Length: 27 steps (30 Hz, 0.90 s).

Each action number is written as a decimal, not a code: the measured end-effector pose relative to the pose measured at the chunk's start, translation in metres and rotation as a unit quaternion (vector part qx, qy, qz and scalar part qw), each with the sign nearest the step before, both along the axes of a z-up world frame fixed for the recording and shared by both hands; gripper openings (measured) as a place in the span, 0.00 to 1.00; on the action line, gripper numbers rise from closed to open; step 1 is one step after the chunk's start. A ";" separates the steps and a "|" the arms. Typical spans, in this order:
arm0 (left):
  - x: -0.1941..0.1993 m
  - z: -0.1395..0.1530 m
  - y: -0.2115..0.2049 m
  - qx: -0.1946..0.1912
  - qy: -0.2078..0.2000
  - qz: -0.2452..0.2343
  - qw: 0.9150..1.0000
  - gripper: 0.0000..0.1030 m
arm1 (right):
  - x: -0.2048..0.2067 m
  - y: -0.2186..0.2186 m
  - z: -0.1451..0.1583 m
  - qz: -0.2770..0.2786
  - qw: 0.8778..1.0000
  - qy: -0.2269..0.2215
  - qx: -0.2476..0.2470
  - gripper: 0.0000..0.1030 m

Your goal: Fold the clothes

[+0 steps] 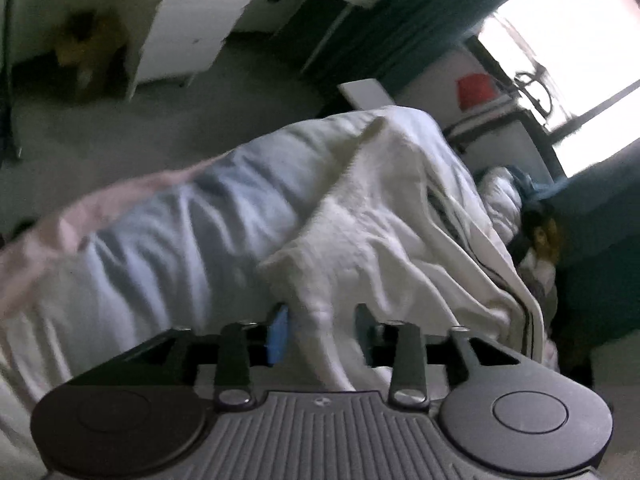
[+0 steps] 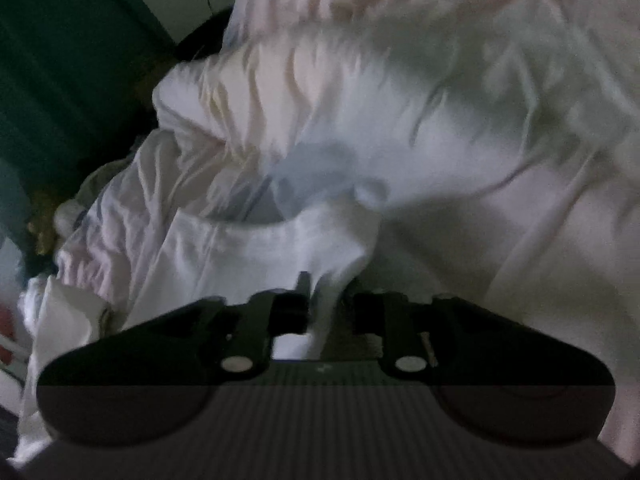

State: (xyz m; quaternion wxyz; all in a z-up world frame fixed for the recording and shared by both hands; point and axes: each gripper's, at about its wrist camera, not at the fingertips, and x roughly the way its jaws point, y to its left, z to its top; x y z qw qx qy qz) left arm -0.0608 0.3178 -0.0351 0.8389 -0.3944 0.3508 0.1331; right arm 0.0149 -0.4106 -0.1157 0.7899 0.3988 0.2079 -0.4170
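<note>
A white garment [image 1: 372,216] hangs stretched between both grippers, creased and blurred by motion. My left gripper [image 1: 322,320] is shut on a bunched edge of it, which trails down between the blue pad [image 1: 279,336] and the dark finger. In the right wrist view the same white garment [image 2: 360,120] fills most of the frame. My right gripper [image 2: 328,300] is shut on a fold of its cloth. A pale blue and pink cloth [image 1: 168,216] lies behind the garment to the left.
A white cabinet [image 1: 200,28] stands on the grey floor at the back. A bright window [image 1: 572,52] is at the right, with a red item [image 1: 476,90] below it. Dark green walls [image 2: 60,60] and a heap of other clothes [image 1: 536,248] lie alongside.
</note>
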 end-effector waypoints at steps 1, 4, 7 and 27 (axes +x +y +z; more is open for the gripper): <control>-0.003 0.009 -0.007 0.012 -0.006 -0.009 1.000 0.50 | -0.002 0.002 0.006 -0.008 1.000 -0.001 -0.011 0.38; 0.003 0.032 -0.033 0.048 -0.028 -0.030 0.998 0.65 | -0.012 0.010 0.022 -0.016 0.999 -0.016 -0.047 0.64; 0.011 0.050 -0.064 0.098 -0.046 -0.053 0.993 0.72 | -0.021 0.026 0.045 -0.004 0.995 -0.039 -0.096 0.70; 0.081 0.054 -0.280 0.217 -0.138 -0.261 0.930 0.91 | -0.007 0.130 0.116 0.321 0.904 -0.147 -0.240 0.70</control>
